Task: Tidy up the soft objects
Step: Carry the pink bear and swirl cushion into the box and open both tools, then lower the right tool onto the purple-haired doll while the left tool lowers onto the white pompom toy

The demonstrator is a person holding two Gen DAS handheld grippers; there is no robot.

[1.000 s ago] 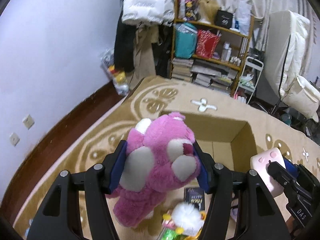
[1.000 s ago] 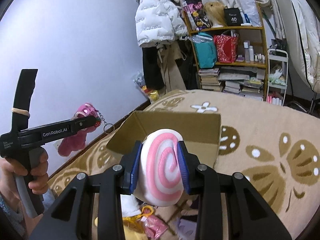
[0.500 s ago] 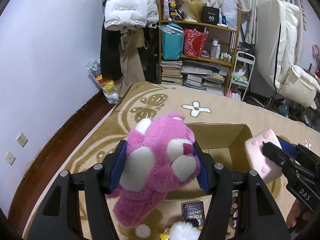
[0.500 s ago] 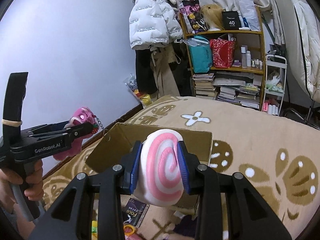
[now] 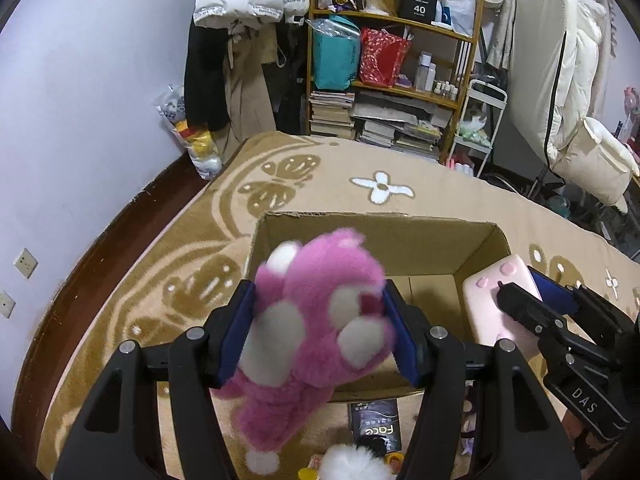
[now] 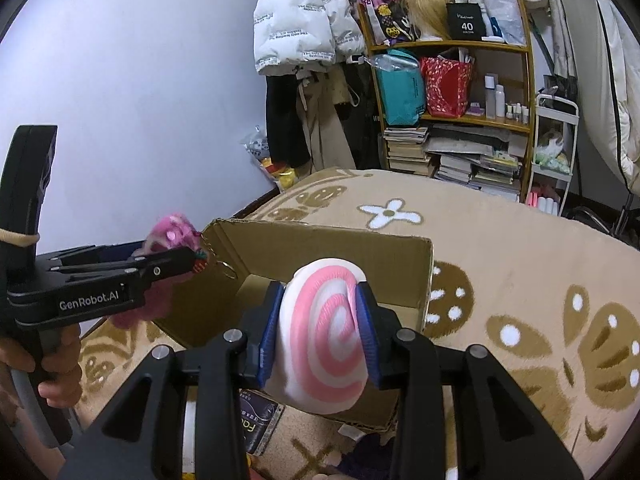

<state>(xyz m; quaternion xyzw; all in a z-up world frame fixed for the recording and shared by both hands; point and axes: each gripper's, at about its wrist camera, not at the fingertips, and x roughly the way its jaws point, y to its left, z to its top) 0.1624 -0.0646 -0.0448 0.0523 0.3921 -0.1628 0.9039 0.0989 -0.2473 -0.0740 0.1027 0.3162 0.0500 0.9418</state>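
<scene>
box on rug — shelf behind | booklet before box

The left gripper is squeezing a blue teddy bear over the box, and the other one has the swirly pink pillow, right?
Almost. The bear in the left gripper is pink, not blue, as the left wrist view shows. The rest holds: it hangs over the box, and the right gripper has the swirly pink pillow.

wooden bookshelf, white puffer jacket, patterned rug
</scene>
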